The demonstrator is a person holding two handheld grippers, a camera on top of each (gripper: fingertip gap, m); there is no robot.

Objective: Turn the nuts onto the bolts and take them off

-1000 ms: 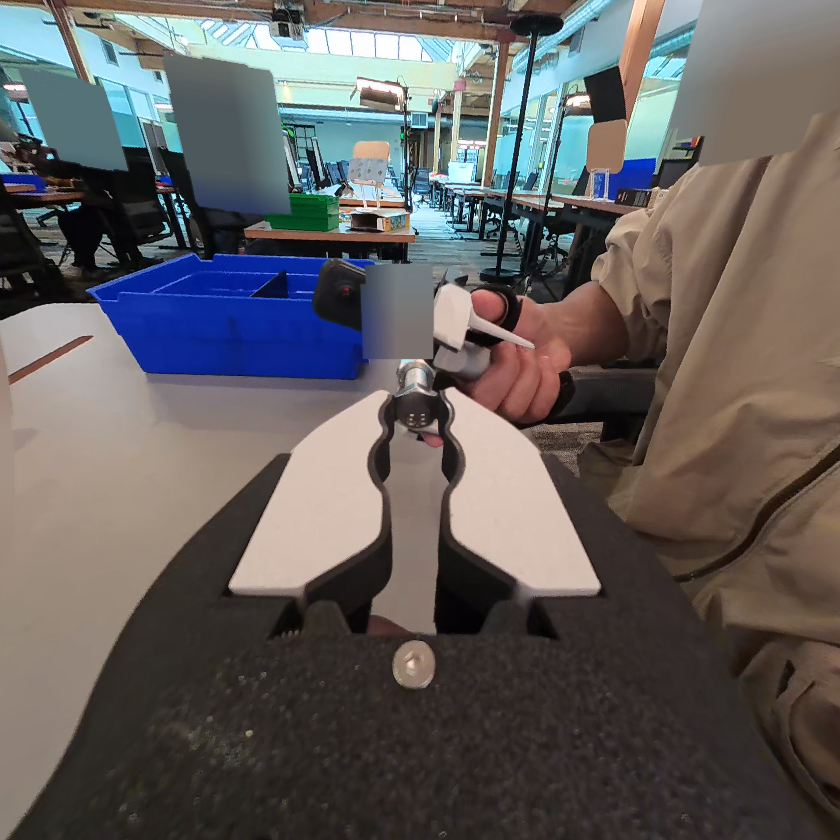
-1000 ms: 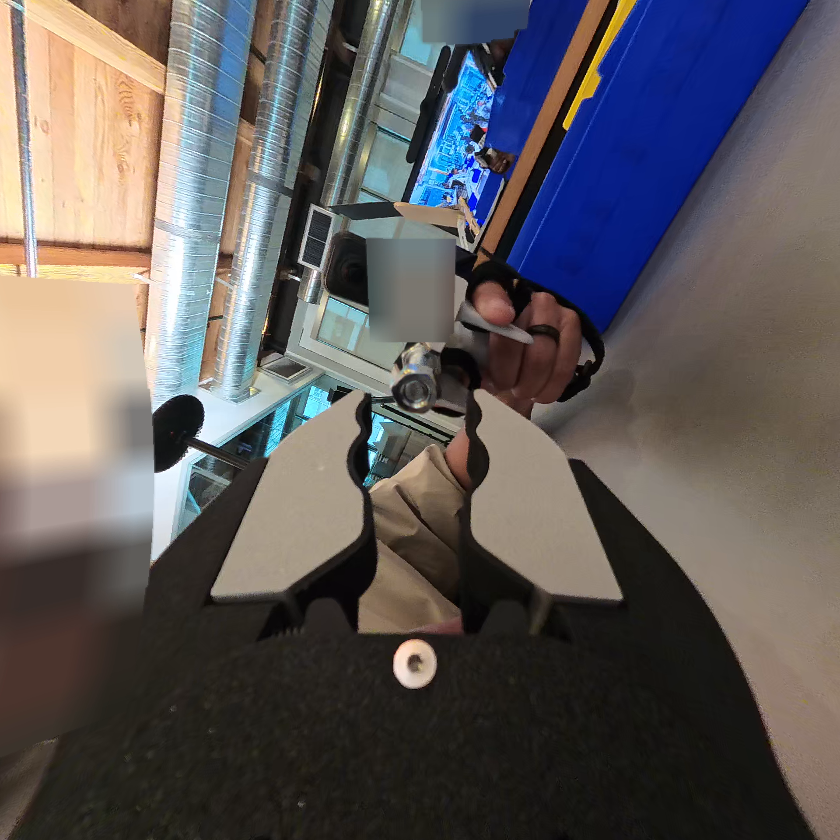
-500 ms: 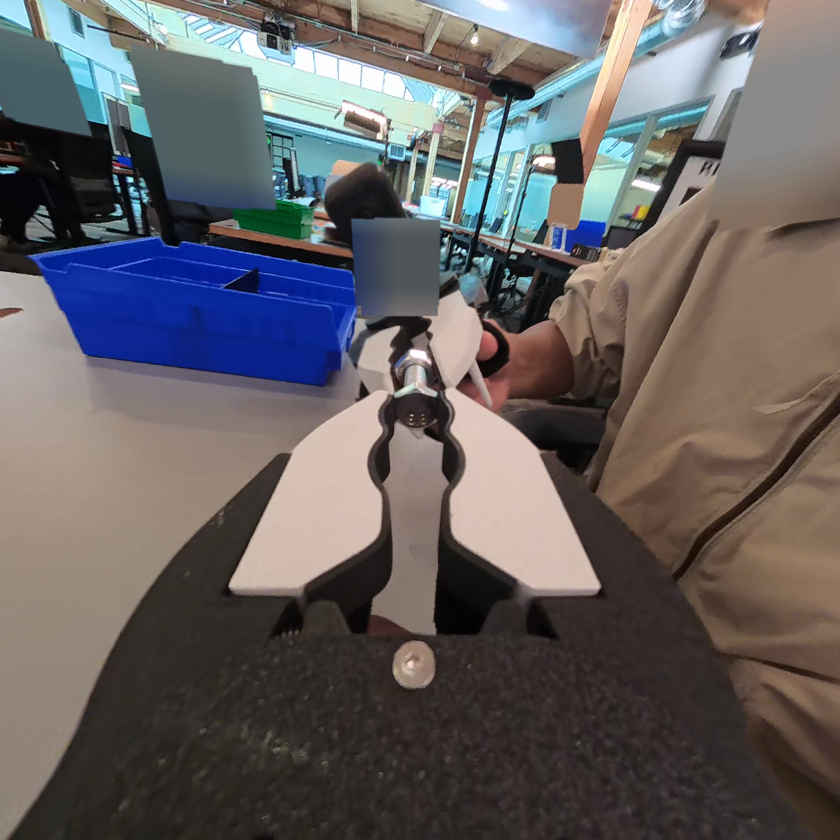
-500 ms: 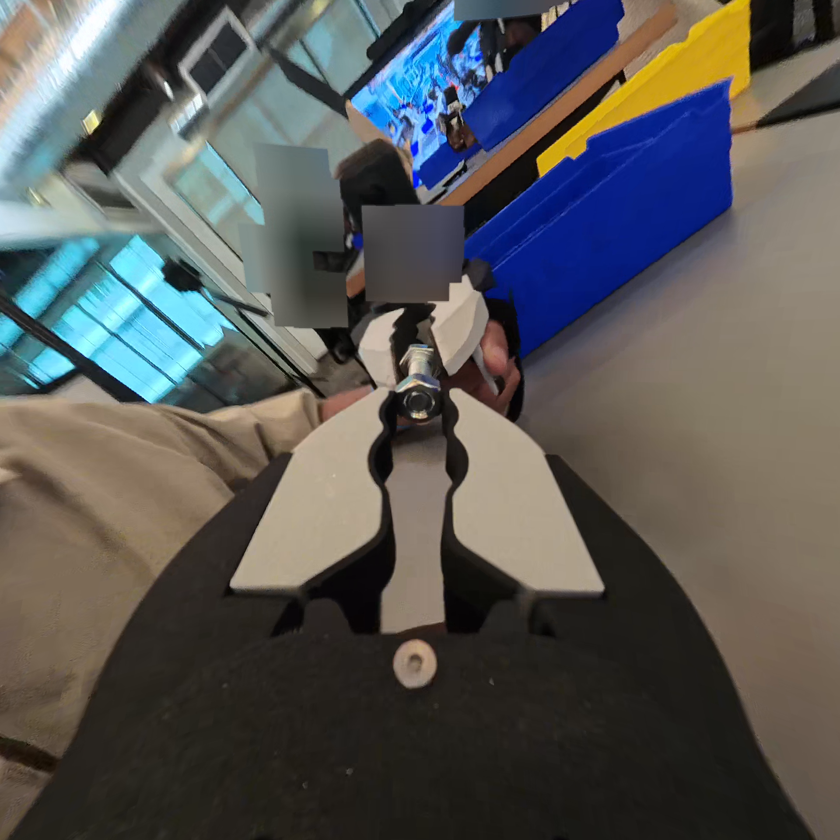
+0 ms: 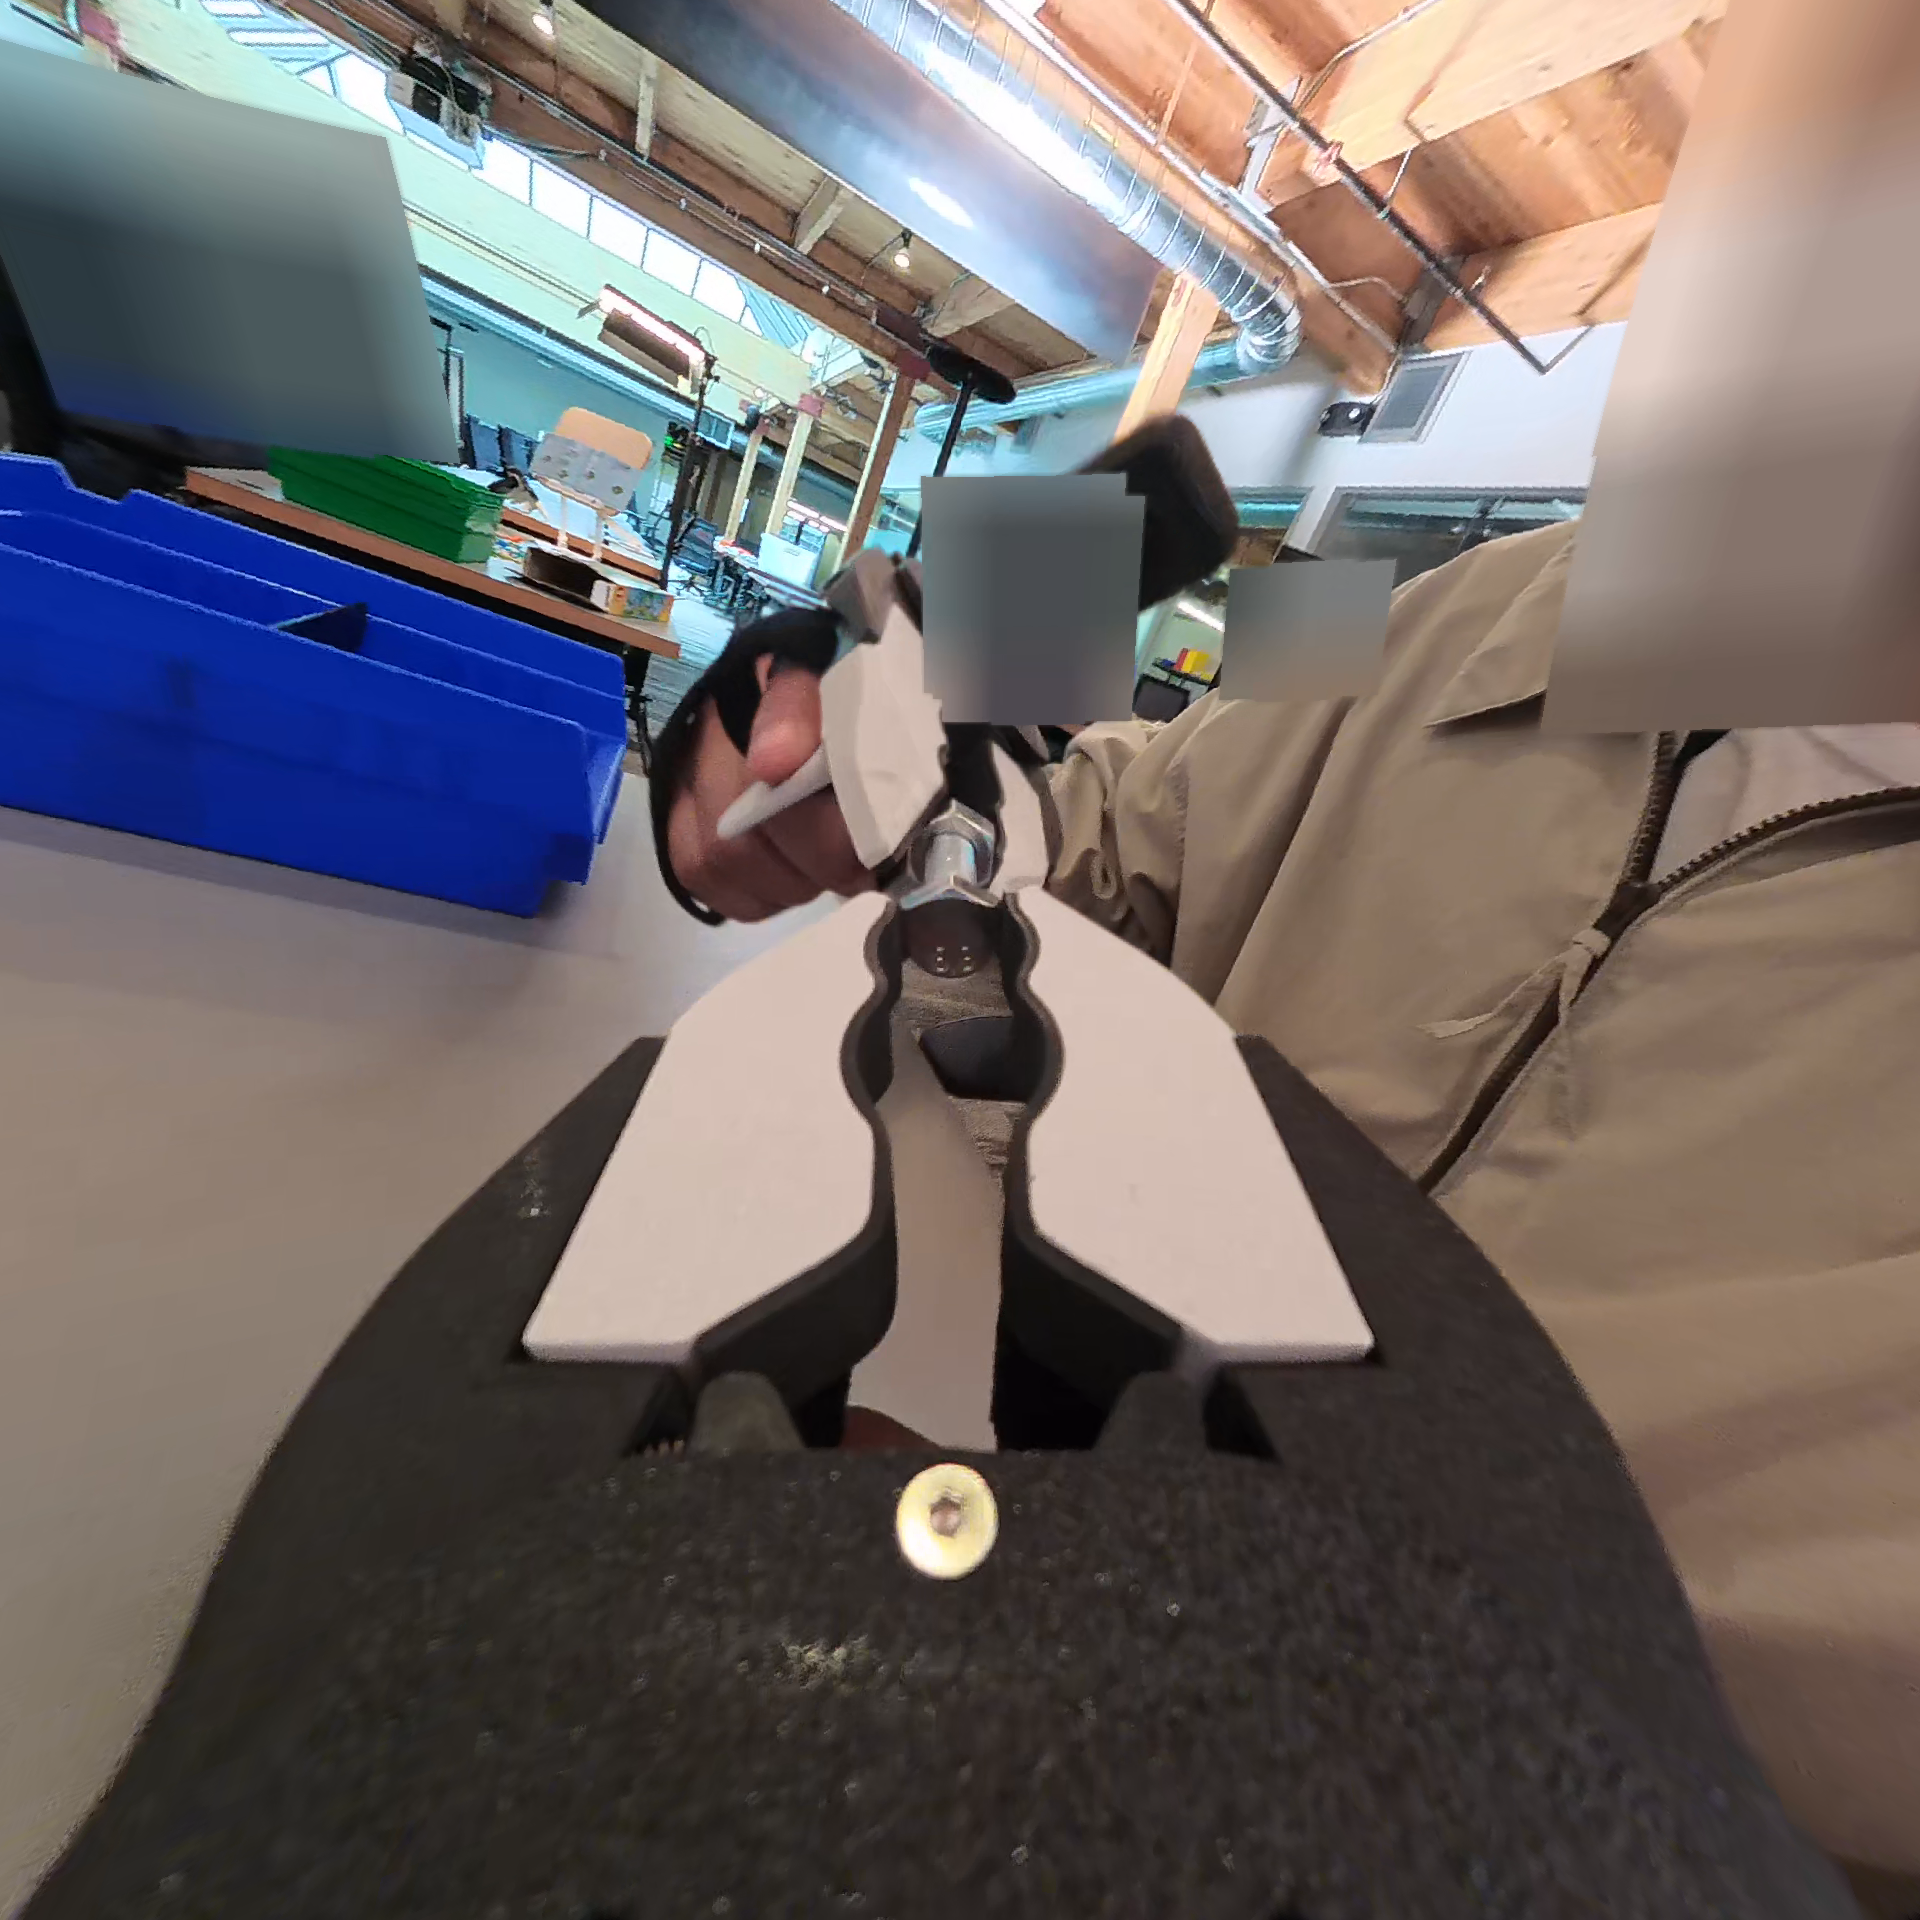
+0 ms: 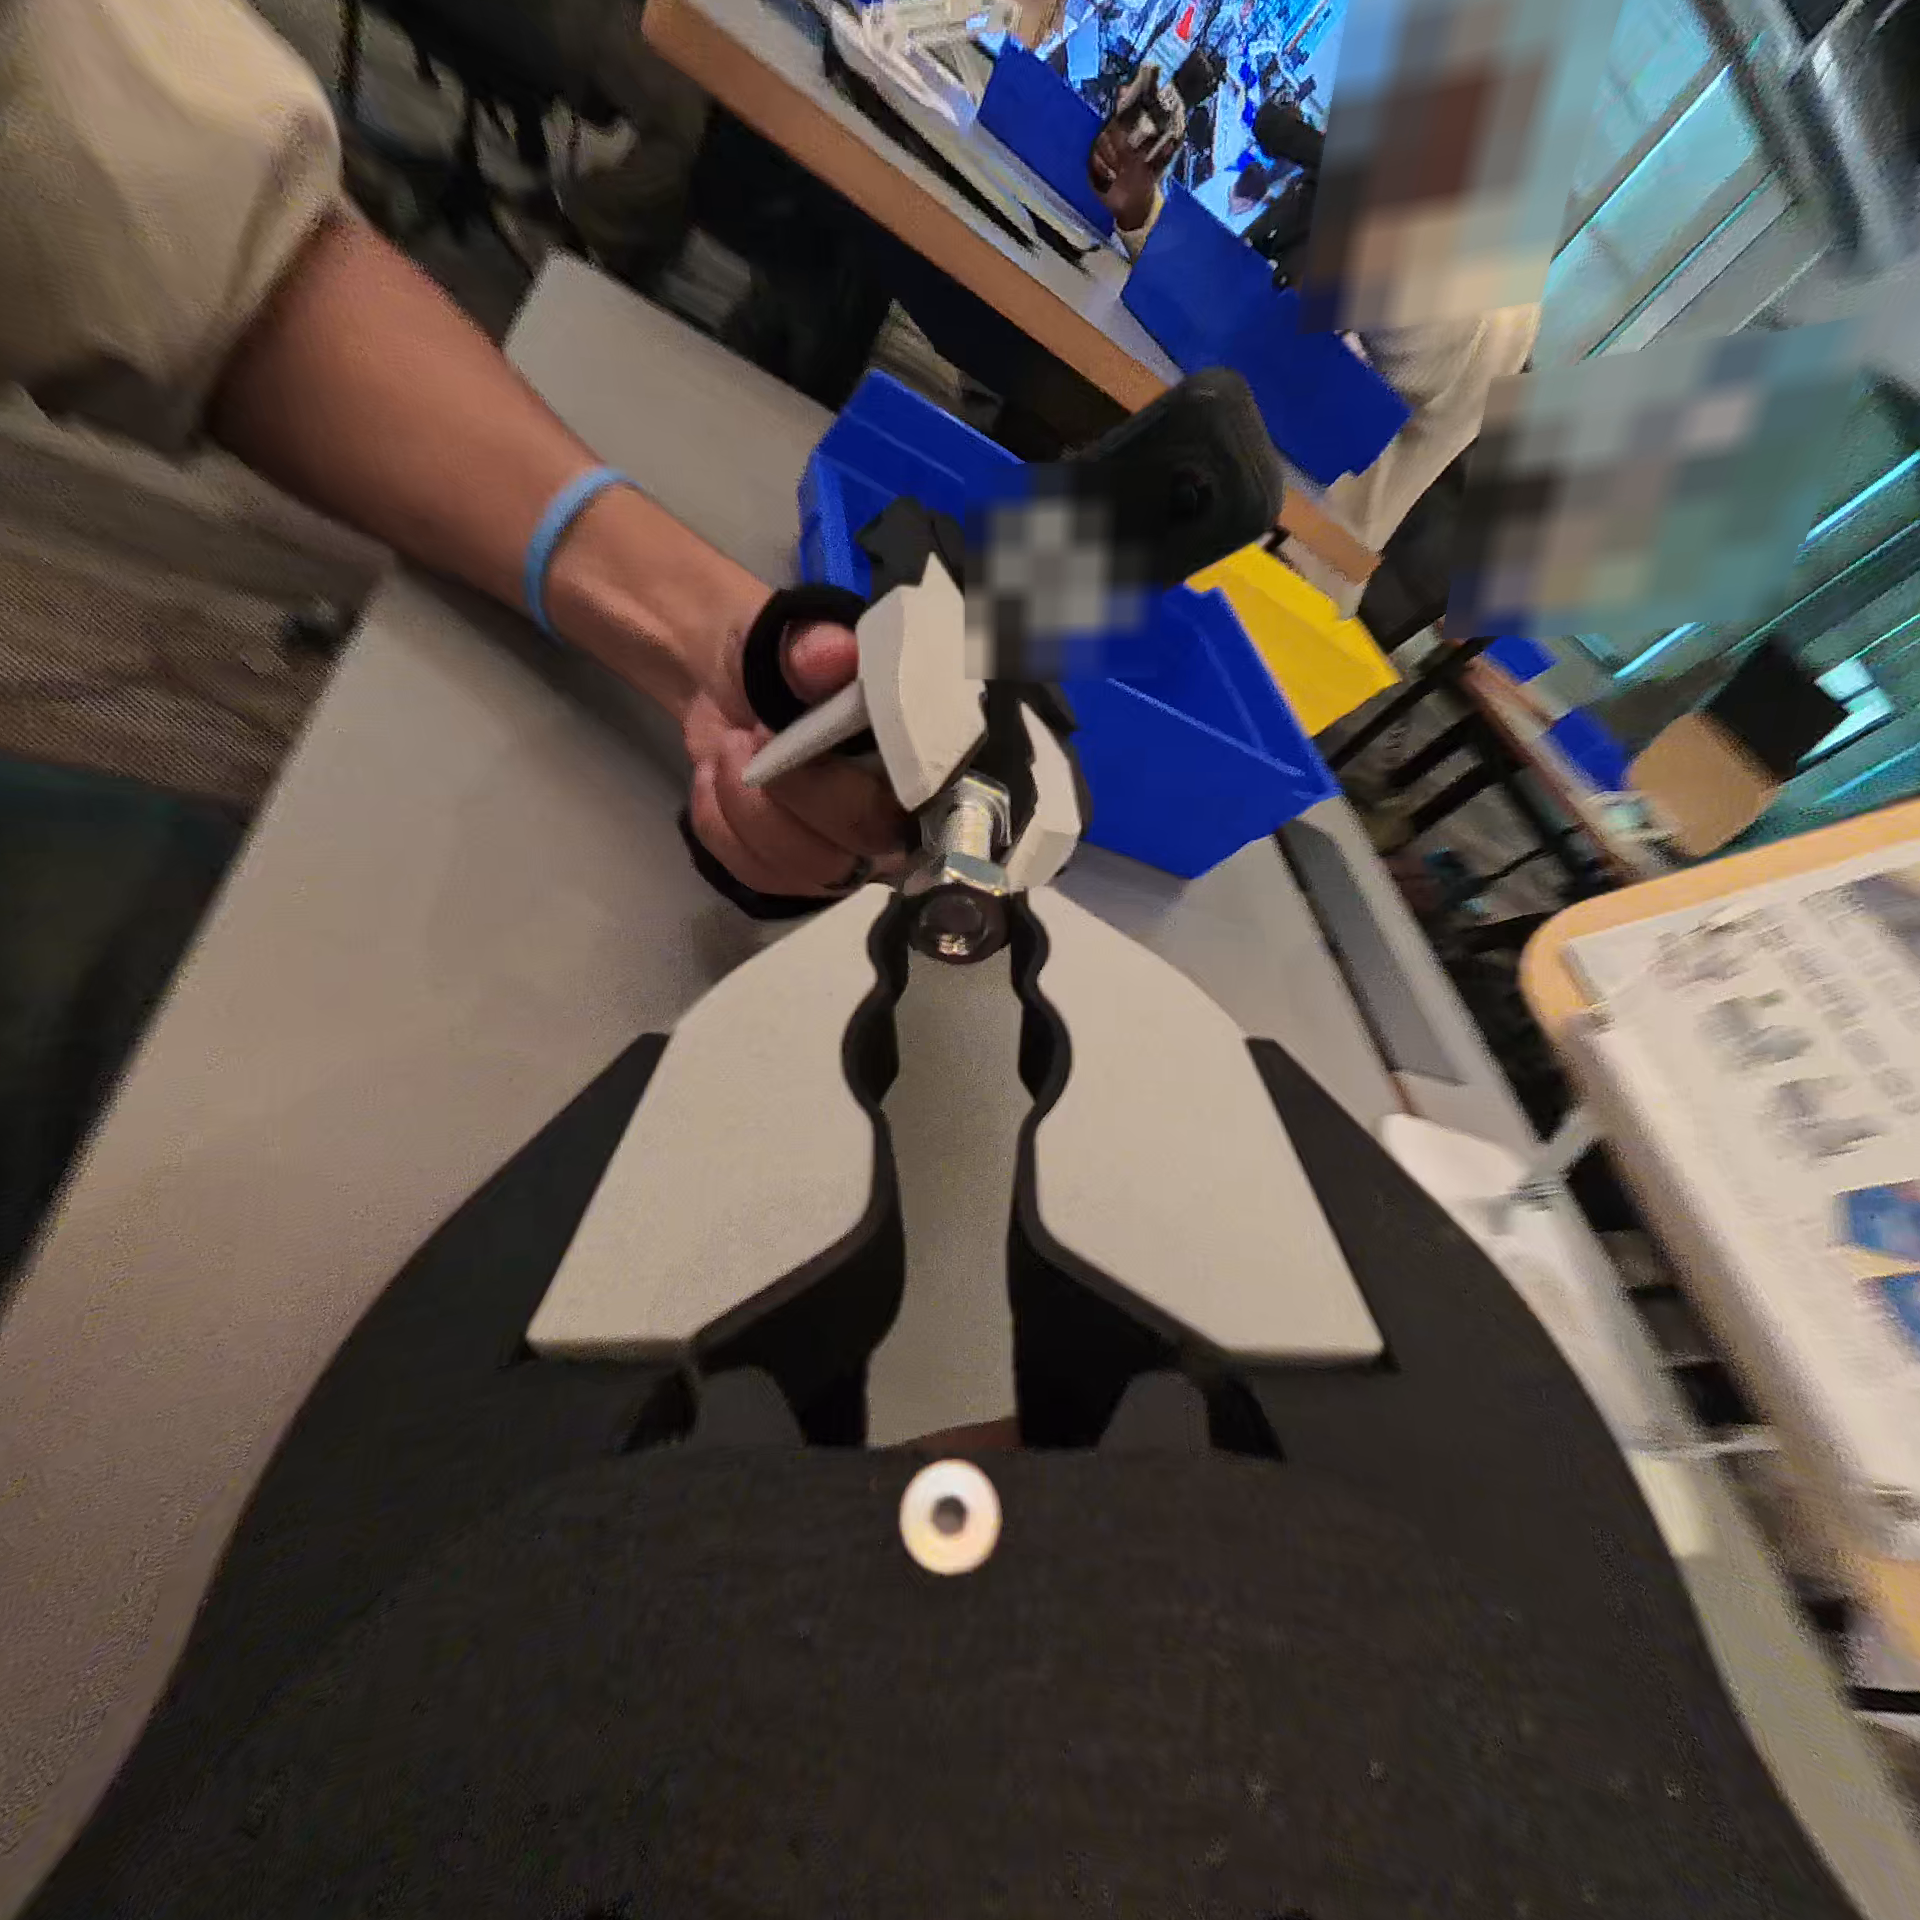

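L gripper [image 5: 948, 914] pinches bolt [image 5: 943, 940] head; R gripper [image 6: 951, 914] pinches other end by nut [image 6: 961, 871], above table [image 5: 260, 1039].

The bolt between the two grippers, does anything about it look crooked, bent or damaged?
Nothing stands out. The bolt runs straight from the left gripper to the right gripper, each shut on one end, with a nut sitting square on it. The thread is too small to judge.
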